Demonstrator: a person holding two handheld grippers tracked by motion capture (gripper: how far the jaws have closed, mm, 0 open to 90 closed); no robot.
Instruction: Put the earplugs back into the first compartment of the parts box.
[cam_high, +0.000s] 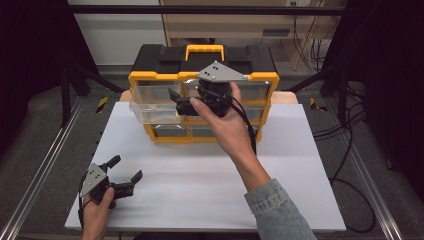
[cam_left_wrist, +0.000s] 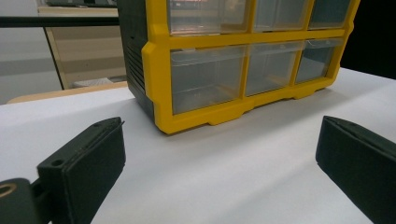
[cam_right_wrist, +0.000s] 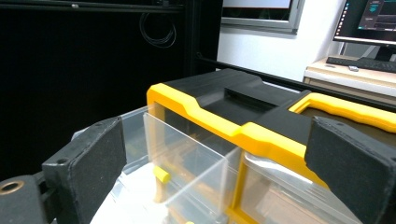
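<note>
the clear drawer is already pulled out below the released right gripper, a small yellow piece inside; the left gripper rests released, and closing remains.

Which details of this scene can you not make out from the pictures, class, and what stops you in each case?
- Organiser middle drawers, high view: hidden behind the right gripper and hand.
- Top row of drawers, left gripper view: cut off by the upper edge.
- Open drawer, right gripper view: its front is cut off by the bottom edge; the small yellow piece inside is too small to identify.
- Left gripper: nothing is between its spread jaws.
</note>
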